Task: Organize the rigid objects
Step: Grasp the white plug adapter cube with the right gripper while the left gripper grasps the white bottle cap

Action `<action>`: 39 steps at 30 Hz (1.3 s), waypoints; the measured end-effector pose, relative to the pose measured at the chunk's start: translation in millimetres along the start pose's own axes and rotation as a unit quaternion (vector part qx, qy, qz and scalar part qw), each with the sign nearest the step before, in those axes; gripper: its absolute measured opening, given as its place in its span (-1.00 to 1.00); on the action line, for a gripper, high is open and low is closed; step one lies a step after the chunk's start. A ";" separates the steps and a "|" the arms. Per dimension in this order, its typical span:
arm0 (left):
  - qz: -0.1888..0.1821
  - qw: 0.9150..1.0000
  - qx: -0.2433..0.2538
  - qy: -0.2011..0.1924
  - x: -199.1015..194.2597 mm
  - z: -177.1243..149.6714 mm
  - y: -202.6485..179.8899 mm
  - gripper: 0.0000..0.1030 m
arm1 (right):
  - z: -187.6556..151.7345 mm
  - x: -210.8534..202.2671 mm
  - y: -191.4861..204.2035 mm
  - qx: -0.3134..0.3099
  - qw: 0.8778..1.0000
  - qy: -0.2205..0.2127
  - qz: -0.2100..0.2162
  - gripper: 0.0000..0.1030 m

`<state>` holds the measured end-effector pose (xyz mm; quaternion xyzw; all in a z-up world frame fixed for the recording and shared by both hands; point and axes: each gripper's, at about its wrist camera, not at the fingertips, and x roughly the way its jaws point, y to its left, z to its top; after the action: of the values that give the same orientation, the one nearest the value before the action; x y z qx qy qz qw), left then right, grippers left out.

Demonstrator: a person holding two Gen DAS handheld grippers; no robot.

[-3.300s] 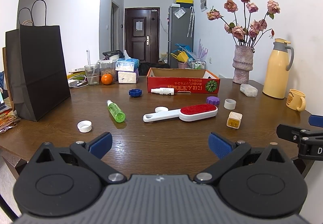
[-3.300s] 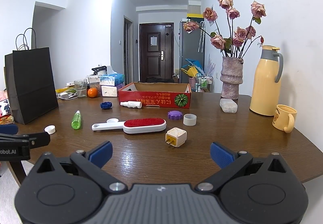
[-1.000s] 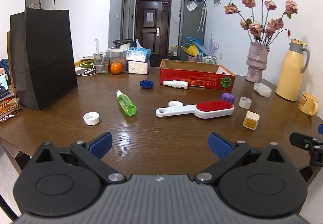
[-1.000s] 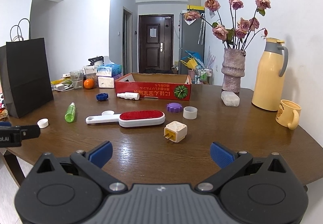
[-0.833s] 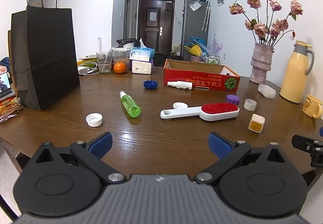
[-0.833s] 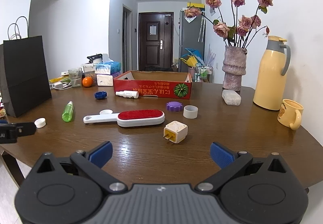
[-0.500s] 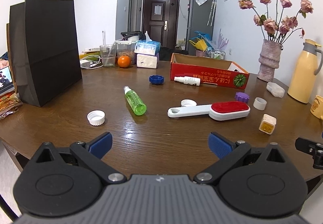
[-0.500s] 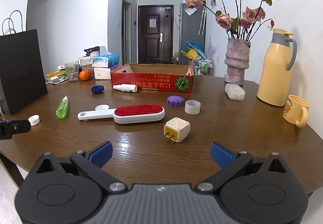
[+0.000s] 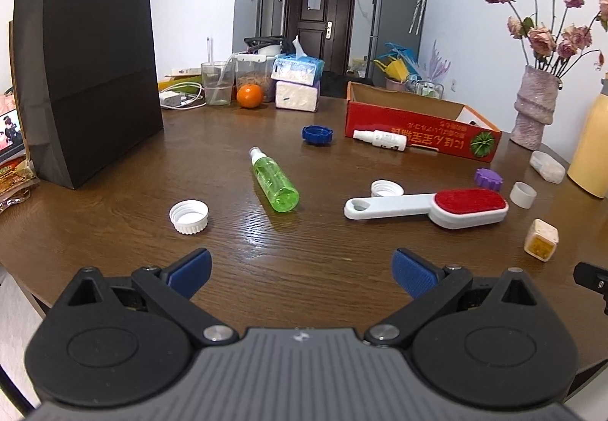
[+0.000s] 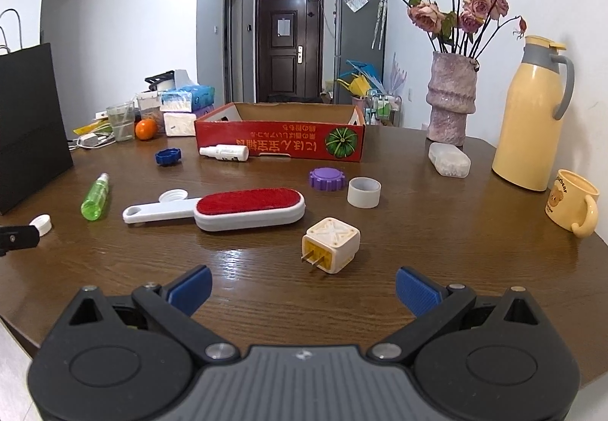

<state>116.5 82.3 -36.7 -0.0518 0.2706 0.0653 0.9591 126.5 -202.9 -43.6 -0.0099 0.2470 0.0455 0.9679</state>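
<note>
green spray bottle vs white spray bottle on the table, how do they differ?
The green spray bottle is clear with green liquid; the white spray bottle is opaque with a printed label. The green one looks larger and lies out in the open table area, nozzle pointing away from the camera; the white one lies crosswise right beside the red box, nozzle to the left. Both lie on their sides, untouched.
</note>
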 end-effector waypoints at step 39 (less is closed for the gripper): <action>0.095 0.993 -0.037 0.057 104.1 27.8 62.8 1.00 | 22.9 136.7 -29.7 0.024 0.997 0.066 -0.016 0.16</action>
<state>209.1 158.1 -71.9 -0.0654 0.3257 0.1632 0.9290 259.7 -220.1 -89.1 0.0062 0.3110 0.0234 0.9501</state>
